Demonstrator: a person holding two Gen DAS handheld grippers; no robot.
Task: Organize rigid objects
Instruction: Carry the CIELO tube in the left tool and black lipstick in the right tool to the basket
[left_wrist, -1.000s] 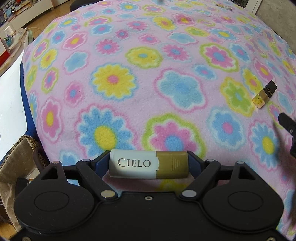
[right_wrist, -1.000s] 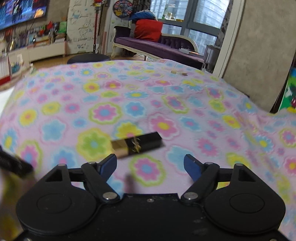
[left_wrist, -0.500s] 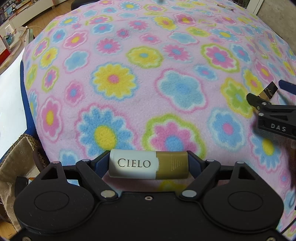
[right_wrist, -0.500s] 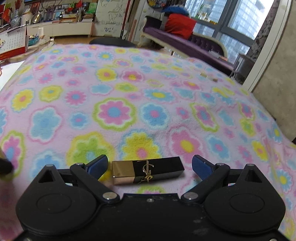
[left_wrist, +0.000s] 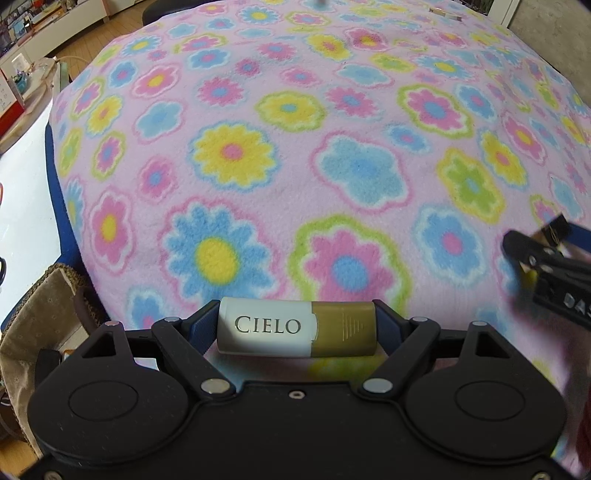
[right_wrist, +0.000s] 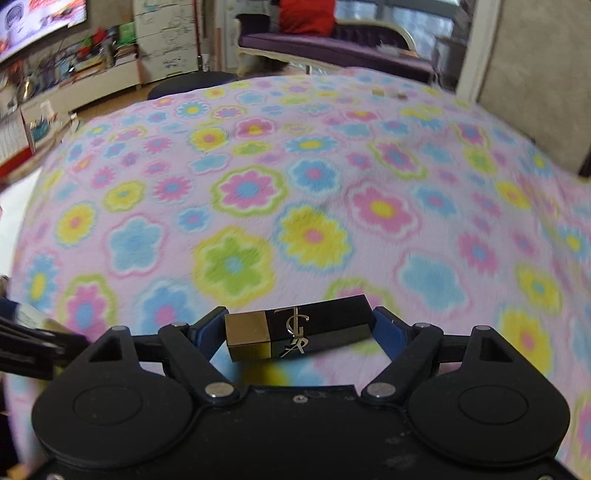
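Observation:
My left gripper (left_wrist: 297, 326) is shut on a white and gold tube marked CIELO (left_wrist: 297, 327), held crosswise above the flowered blanket (left_wrist: 295, 166). My right gripper (right_wrist: 299, 332) is shut on a black and gold lipstick case (right_wrist: 297, 334), held crosswise and lifted a little off the blanket (right_wrist: 314, 206). In the left wrist view the right gripper (left_wrist: 546, 258) shows at the right edge with the lipstick's end (left_wrist: 556, 230) sticking out. The left gripper's side shows at the left edge of the right wrist view (right_wrist: 33, 343).
A small object (left_wrist: 445, 14) lies at the blanket's far edge, also in the right wrist view (right_wrist: 389, 94). A beige fabric basket (left_wrist: 37, 314) stands off the blanket's left edge. A purple sofa (right_wrist: 332, 48), shelves (right_wrist: 92, 74) and a wall (right_wrist: 535, 74) lie beyond.
My right gripper came down around the lipstick case, shut on it and lifted it off the blanket. My left gripper kept hold of the CIELO tube and barely moved.

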